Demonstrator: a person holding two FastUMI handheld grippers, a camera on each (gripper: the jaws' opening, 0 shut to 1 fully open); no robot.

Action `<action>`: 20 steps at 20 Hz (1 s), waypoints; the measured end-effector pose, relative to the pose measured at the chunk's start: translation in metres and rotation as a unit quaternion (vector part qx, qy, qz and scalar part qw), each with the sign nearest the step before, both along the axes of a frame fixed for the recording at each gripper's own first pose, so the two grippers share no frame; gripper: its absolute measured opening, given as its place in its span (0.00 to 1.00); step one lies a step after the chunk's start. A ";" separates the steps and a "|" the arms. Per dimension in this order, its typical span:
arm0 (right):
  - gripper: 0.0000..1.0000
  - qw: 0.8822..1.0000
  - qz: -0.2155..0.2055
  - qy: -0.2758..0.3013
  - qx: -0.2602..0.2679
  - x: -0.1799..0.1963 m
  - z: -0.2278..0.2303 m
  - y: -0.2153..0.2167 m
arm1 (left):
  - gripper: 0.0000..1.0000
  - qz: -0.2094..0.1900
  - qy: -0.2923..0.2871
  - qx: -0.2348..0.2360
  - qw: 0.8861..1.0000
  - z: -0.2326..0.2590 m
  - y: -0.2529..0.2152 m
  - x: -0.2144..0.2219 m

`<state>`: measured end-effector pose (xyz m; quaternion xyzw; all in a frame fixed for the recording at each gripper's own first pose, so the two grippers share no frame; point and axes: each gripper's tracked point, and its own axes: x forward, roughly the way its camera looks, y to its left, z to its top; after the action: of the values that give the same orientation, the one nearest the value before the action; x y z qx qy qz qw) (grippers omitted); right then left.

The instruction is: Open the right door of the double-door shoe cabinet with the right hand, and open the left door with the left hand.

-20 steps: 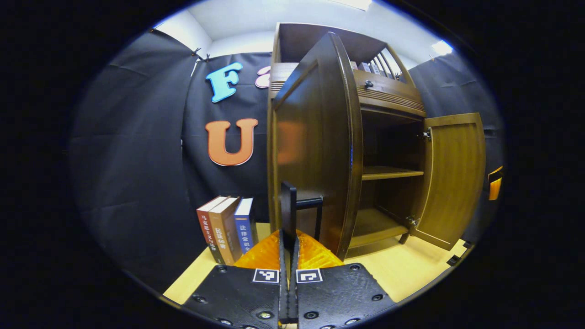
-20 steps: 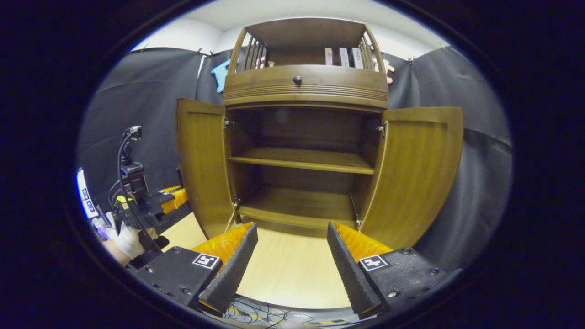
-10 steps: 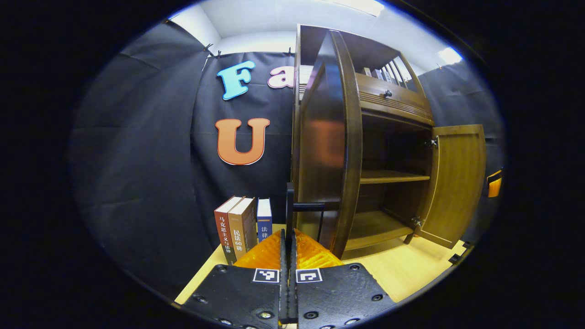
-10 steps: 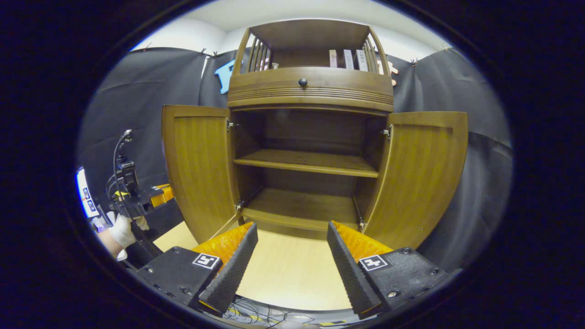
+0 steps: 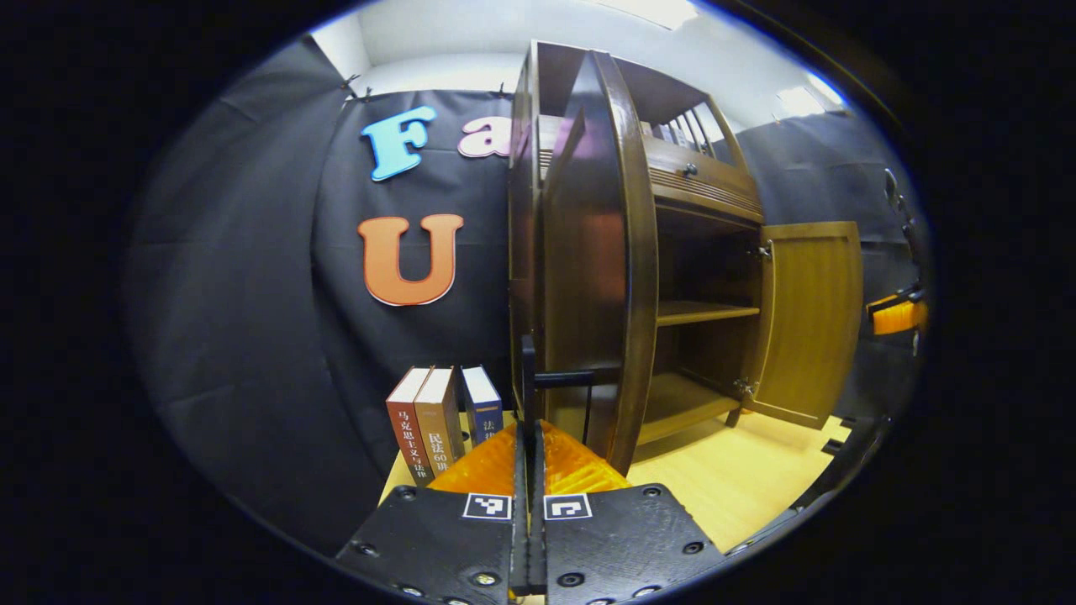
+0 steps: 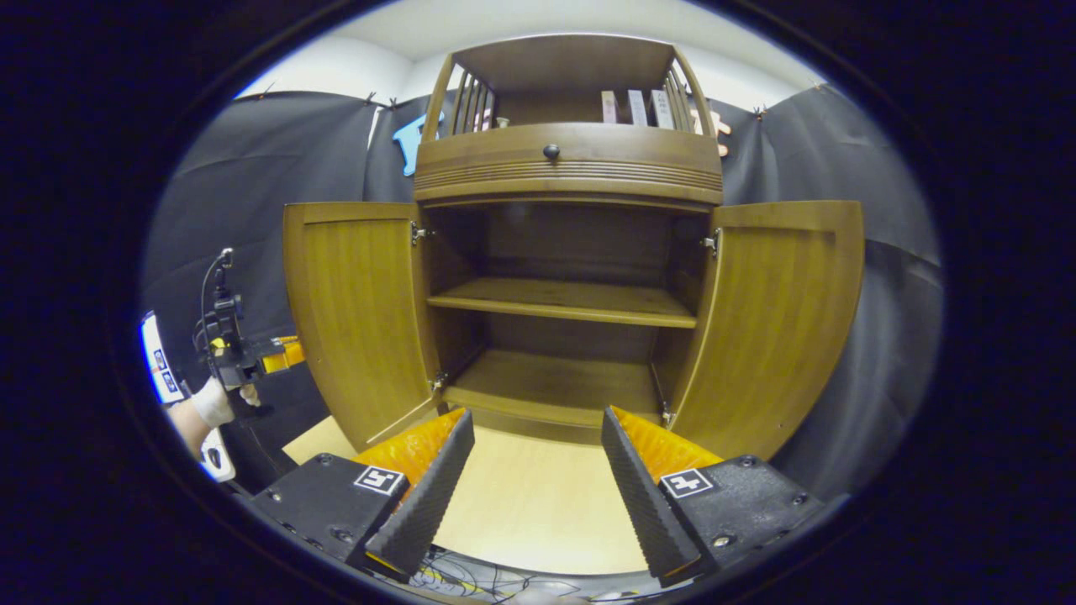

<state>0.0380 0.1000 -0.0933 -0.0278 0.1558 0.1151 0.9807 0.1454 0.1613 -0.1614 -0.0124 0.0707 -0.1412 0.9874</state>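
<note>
The brown wooden shoe cabinet [image 6: 568,168] stands in front of me with both doors swung out. In the right gripper view the left door [image 6: 361,319] and the right door [image 6: 782,319] flank two bare shelves. My right gripper [image 6: 536,420] hangs open before the lower shelf and holds nothing. In the left gripper view the left door [image 5: 598,269] shows nearly edge-on, with the right door [image 5: 809,323] beyond it. My left gripper [image 5: 528,433] is shut on the left door's black handle [image 5: 530,374]. The right gripper view has that left gripper [image 6: 244,360] at far left, held by a gloved hand [image 6: 210,405].
Three books [image 5: 439,416] stand upright against the black cloth wall, just left of the cabinet. A drawer with a dark knob [image 6: 551,151] sits above the doors, and more books [image 6: 630,105] on the top shelf. Pale wooden floor [image 6: 538,504] lies before the cabinet; cables trail at its near edge.
The left door has swung farther out with my left gripper on its handle. The hand with that gripper has moved left. The right gripper has stayed open and barely moved.
</note>
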 end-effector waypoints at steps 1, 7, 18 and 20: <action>1.00 1.000 0.000 -0.001 -0.001 0.001 0.000 -0.002 | 0.02 0.001 -0.002 0.009 1.000 0.002 0.003 0.000; 0.96 1.000 -0.001 -0.019 0.007 0.008 0.011 -0.017 | 0.52 0.028 0.012 0.007 1.000 0.012 0.017 -0.034; 0.96 0.999 -0.003 -0.048 0.020 0.025 0.033 -0.041 | 0.96 0.094 -0.031 -0.006 0.995 0.121 -0.033 -0.085; 1.00 0.998 -0.005 -0.053 0.029 0.029 0.038 -0.046 | 1.00 0.100 -0.043 -0.006 0.994 0.142 -0.052 -0.086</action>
<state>0.0670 0.0538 -0.0552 -0.0043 0.1004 0.1126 0.9885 0.0597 0.1097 -0.0192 -0.0197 0.0257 -0.0425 0.9986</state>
